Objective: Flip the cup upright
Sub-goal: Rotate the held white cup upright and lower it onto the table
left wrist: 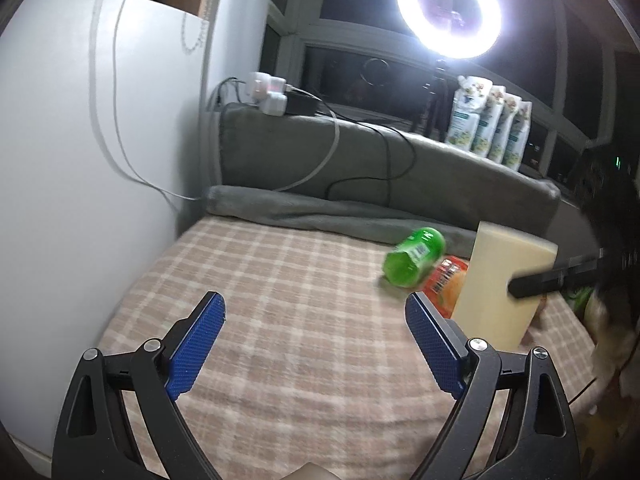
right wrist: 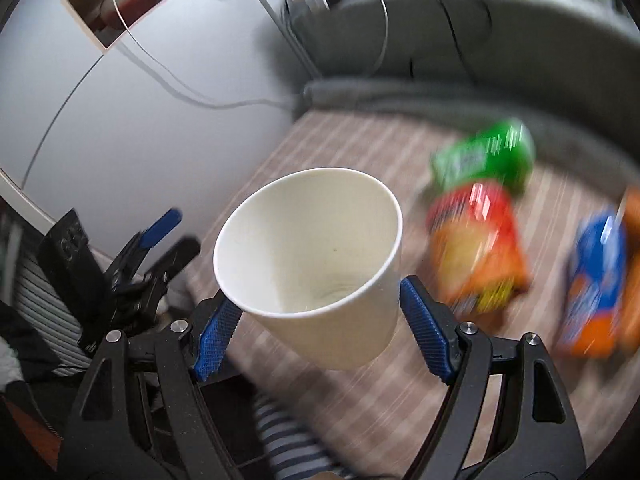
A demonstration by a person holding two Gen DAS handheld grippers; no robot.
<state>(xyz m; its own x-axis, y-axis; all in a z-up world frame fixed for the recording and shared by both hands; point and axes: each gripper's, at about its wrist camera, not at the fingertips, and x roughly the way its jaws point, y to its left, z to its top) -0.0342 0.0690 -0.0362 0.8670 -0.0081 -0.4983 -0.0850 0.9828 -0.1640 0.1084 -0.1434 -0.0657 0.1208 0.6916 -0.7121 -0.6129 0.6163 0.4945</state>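
Observation:
A cream paper cup (right wrist: 320, 264) sits between my right gripper's blue pads, its open mouth tilted up toward the camera. My right gripper (right wrist: 316, 304) is shut on the cup and holds it above the plaid cloth (right wrist: 360, 392). In the left wrist view the same cup (left wrist: 500, 288) shows at the right, wide end up, with a black finger of the right gripper (left wrist: 552, 276) against its side. My left gripper (left wrist: 316, 312) is open and empty, low over the plaid cloth (left wrist: 280, 280), left of the cup.
A green snack pack (left wrist: 414, 256) and a red-orange pack (left wrist: 446, 284) lie behind the cup; a blue-orange pack (right wrist: 596, 280) lies further right. A grey cushion (left wrist: 360, 168) with cables and chargers, a ring light (left wrist: 450, 8) and a white wall (left wrist: 80, 140) border the bed.

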